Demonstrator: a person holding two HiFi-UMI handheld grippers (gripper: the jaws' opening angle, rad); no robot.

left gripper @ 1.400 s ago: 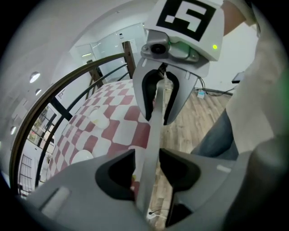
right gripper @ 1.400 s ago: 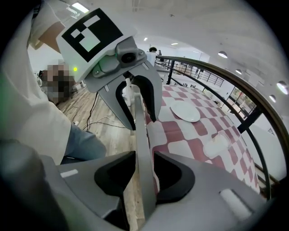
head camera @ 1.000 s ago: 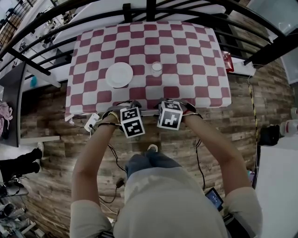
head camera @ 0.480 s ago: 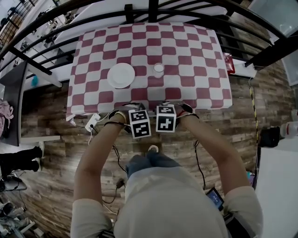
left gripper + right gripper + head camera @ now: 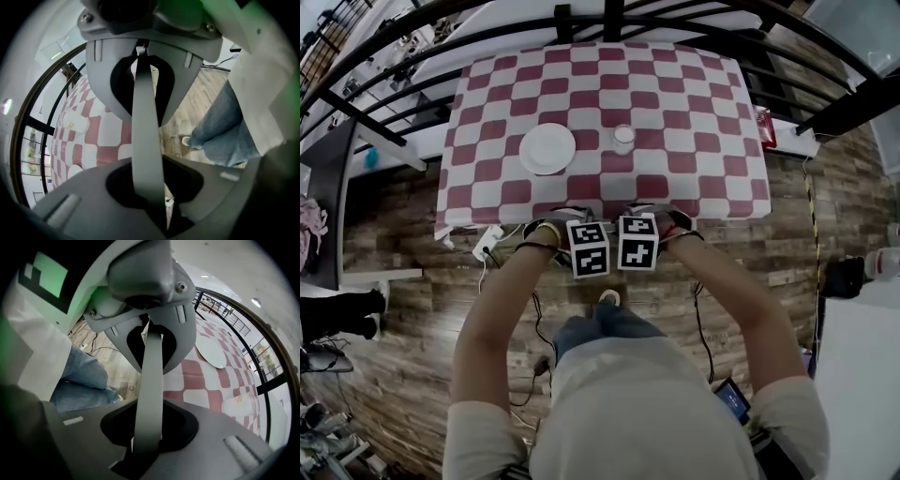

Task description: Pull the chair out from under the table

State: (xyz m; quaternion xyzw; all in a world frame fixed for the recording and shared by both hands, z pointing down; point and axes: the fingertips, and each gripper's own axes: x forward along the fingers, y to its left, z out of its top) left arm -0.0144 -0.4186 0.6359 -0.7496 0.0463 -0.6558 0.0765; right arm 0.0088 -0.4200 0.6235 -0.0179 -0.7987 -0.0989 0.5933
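Note:
The chair is tucked under the table point(image 5: 675, 112), which wears a red and white checked cloth, so the head view hides nearly all of it. Its grey back rail point(image 5: 143, 117) shows in the left gripper view, running between the jaws of my left gripper point(image 5: 147, 138). The same rail point(image 5: 152, 357) passes between the jaws of my right gripper point(image 5: 149, 380). Both pairs of jaws are closing round the rail, with dark gaps still beside it. In the head view the left gripper point(image 5: 586, 246) and right gripper point(image 5: 637, 241) sit side by side at the table's near edge, pointing down.
A white plate point(image 5: 547, 148) and a small cup point(image 5: 624, 138) stand on the cloth. A black railing point(image 5: 609, 19) runs behind the table. A white power strip point(image 5: 486, 244) with cables lies on the wooden floor at the left. My shoe point(image 5: 607, 298) is below the grippers.
The two marker cubes have drawn closer together and turned a little at the table's near edge. The hands have stayed in about the same place.

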